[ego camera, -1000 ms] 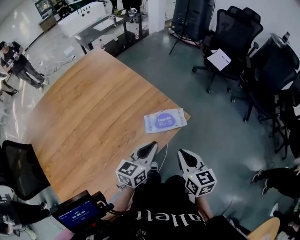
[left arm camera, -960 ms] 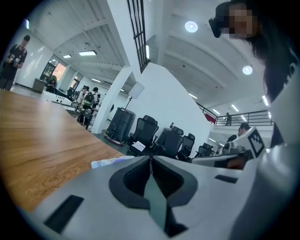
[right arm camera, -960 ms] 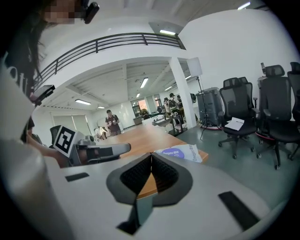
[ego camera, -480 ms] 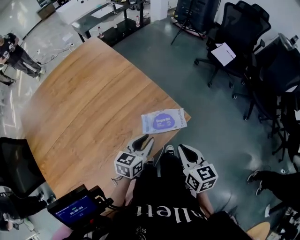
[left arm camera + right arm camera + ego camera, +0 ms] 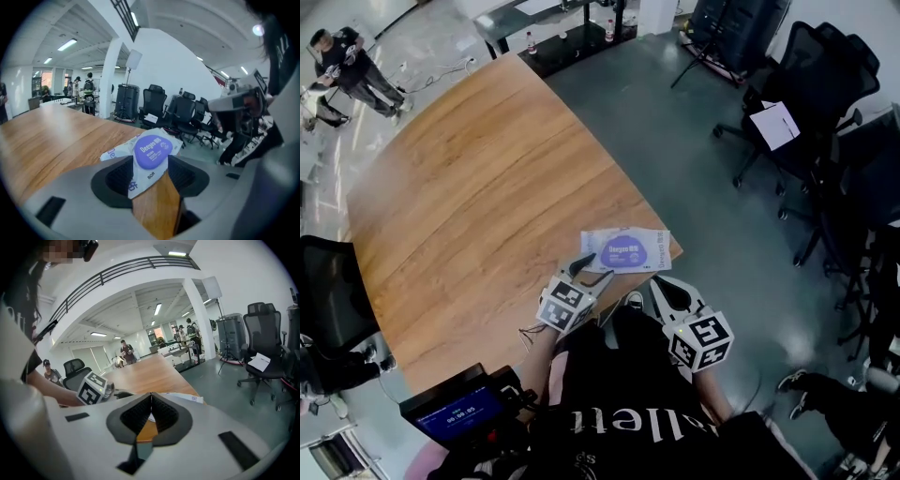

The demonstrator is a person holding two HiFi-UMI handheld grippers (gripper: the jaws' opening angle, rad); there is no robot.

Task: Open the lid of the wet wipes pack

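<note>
Both hands have come forward, and my left tongs (image 5: 584, 266) have just been opening. They stand spread at the near corner of the wet wipes pack (image 5: 623, 251), not pinching it. The pack lies on the bench (image 5: 478, 206) corner. Right tongs (image 5: 667, 291) are pressed together, empty. I'd pin the pack with the left, then hook the purple lid (image 5: 151, 151) edge with the right.

The wet wipes pack (image 5: 625, 251) looks like plastic film, the table (image 5: 469, 187) smooth wood.
</note>
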